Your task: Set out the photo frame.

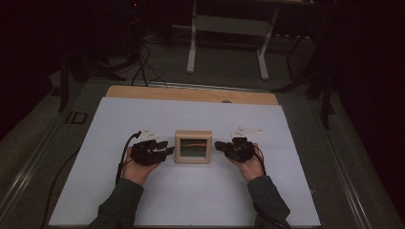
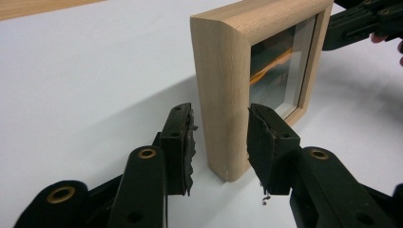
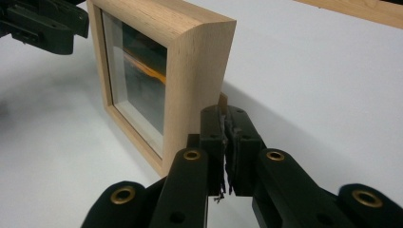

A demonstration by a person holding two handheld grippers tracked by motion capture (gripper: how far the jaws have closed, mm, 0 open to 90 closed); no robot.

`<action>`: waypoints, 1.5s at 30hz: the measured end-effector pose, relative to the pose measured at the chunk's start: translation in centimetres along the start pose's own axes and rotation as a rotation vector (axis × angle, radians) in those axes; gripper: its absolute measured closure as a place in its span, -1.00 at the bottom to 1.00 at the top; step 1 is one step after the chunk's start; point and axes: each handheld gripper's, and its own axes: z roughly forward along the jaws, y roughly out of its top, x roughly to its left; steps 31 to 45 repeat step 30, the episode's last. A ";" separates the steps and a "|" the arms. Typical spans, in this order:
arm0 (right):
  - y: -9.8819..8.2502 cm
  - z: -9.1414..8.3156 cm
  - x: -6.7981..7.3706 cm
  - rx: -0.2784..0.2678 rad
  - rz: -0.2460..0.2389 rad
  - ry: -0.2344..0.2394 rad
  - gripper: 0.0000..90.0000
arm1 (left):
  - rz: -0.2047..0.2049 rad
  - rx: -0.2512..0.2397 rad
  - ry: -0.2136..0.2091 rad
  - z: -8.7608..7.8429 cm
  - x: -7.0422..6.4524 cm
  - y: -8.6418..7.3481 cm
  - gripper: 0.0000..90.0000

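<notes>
A light wooden picture frame point(image 1: 192, 147) stands upright on the white board point(image 1: 191, 205), its glass front facing the person. In the left gripper view my left gripper point(image 2: 218, 137) is open, one jaw on each side of the frame's point(image 2: 223, 85) side edge, and a sliver of board shows beside the left pad. In the right gripper view my right gripper point(image 3: 224, 128) sits behind the frame's point(image 3: 197, 71) other side, with its jaws closed together on a thin tan tab point(image 3: 222, 99) that sticks up between them. From above, the left gripper point(image 1: 167, 148) and right gripper point(image 1: 218, 145) flank the frame.
The board lies on a wooden tabletop point(image 1: 191, 94), with wide bare areas in front of and behind the frame. A white stand point(image 1: 228, 28) and dark cables point(image 1: 143, 67) are on the floor beyond the table. Each gripper trails a cable point(image 1: 123, 157).
</notes>
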 end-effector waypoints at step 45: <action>-2.8 -5.0 -0.2 0.057 -0.034 -0.044 0.80 | -0.032 -0.002 0.097 -4.0 2.1 -3.2 0.33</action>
